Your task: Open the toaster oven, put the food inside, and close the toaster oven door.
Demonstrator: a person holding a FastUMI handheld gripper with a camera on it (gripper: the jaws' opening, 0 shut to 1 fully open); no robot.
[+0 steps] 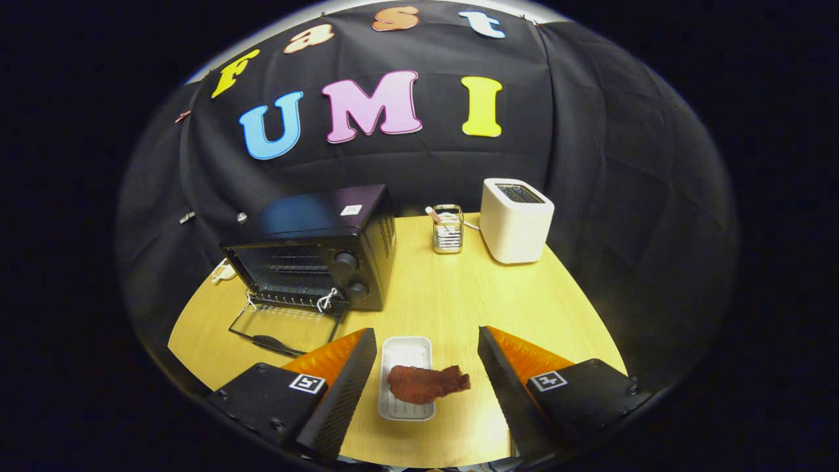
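Note:
A black toaster oven (314, 252) stands on the wooden table, beyond my left finger. Its glass door (283, 328) lies folded down flat in front of it, so the wire rack inside shows. A reddish-brown piece of food (427, 383) lies on a small white tray (406, 351) between my two fingers, one end hanging over the tray's right side. My gripper (426, 377) is open, its fingers wide apart on either side of the tray and touching nothing.
A white pop-up toaster (516, 220) stands at the back right of the table (446, 295). A small wire holder (448, 229) with sticks sits between it and the oven. A white cord end (223, 271) lies left of the oven.

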